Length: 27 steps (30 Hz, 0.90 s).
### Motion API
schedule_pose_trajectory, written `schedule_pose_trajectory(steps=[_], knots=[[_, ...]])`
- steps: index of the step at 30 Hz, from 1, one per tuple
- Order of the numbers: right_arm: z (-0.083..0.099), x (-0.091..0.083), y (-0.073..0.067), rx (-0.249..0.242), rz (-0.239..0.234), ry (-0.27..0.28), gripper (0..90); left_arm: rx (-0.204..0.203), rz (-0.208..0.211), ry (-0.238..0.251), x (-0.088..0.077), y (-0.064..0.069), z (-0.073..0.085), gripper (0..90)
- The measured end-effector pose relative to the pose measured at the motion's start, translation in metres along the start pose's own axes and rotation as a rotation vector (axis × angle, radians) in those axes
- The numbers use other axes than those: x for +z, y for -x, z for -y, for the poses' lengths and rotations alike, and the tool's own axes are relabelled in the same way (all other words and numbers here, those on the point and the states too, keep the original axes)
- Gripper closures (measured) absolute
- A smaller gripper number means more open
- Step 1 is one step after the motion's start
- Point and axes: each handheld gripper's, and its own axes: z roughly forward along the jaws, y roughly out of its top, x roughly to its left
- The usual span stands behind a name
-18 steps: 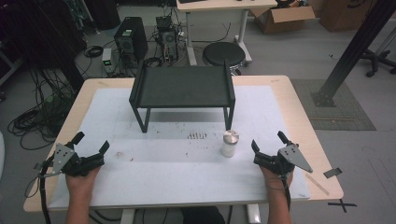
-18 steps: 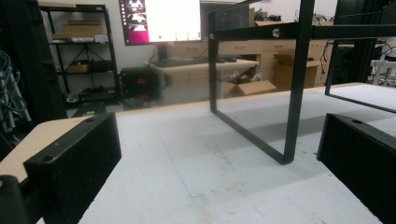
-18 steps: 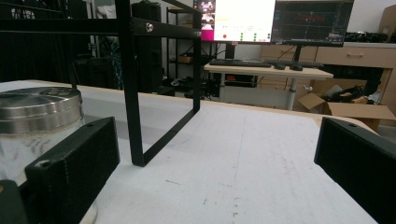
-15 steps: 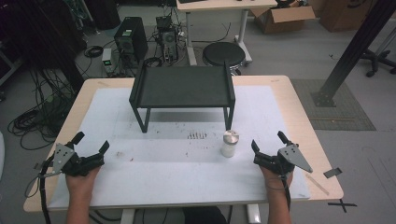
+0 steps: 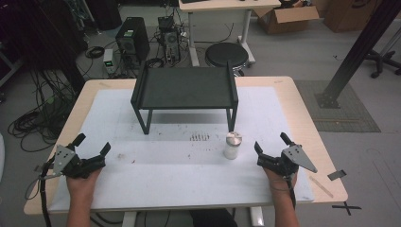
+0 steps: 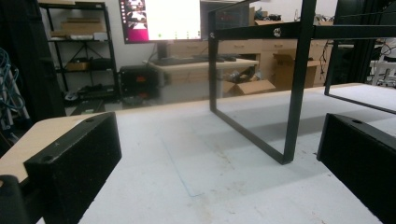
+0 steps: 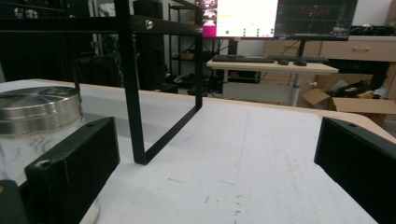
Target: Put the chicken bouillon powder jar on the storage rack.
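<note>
Near the front right of the counter (image 5: 156, 189), a small white jar with a metal lid (image 5: 232, 144) stands upright on the white mat, just in front of the right front leg of the black shelf stand (image 5: 184, 87). It is the thing nearest to either tool, so the coming move most likely turns on it.

From the right tool (image 5: 273, 147) the jar lies to the left and slightly forward, near but not touching; an open strip of mat separates them in the high view. In the right gripper view the jar (image 7: 35, 126) sits just beyond the left jaw and outside the gap, so the tool points past it towards the far side of the counter rather than at it. The jaws stand wide apart with nothing between them.

The left tool (image 5: 91, 145) rests at the opposite front corner, well apart from the jar, with most of the counter's width between. Its jaws are also spread wide and empty; the left gripper view looks at the left legs of the stand (image 6: 294, 93).

The right hand (image 5: 280, 177) is plainly the nearer one. As a judgement, a grasp calls for a swing of that tool to the left so that the gap lines up with the jar. The jar's long axis is vertical, so a level approach from the side, jaws either side of the body below the lid, seems to suit it.
</note>
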Motion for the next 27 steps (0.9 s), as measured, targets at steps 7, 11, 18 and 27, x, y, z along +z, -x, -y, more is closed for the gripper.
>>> schedule_pose_trajectory(steps=[7, 11, 18, 27], knots=[[-0.005, 0.003, 0.005, 0.032, -0.059, -0.062, 0.2, 0.005, 0.000, 0.002, 0.000, 0.000, 0.000, 0.3], [-0.012, 0.001, 0.004, 0.025, -0.083, -0.057, 0.2, 0.004, 0.000, 0.001, 0.000, 0.000, 0.000, 0.3], [-0.027, -0.002, 0.000, 0.007, -0.135, -0.060, 0.1, 0.002, 0.001, 0.000, 0.000, 0.000, 0.000, 0.4], [-0.039, -0.002, -0.008, -0.006, -0.224, -0.091, 0.1, 0.006, 0.001, 0.003, 0.000, 0.001, 0.000, 0.4]])
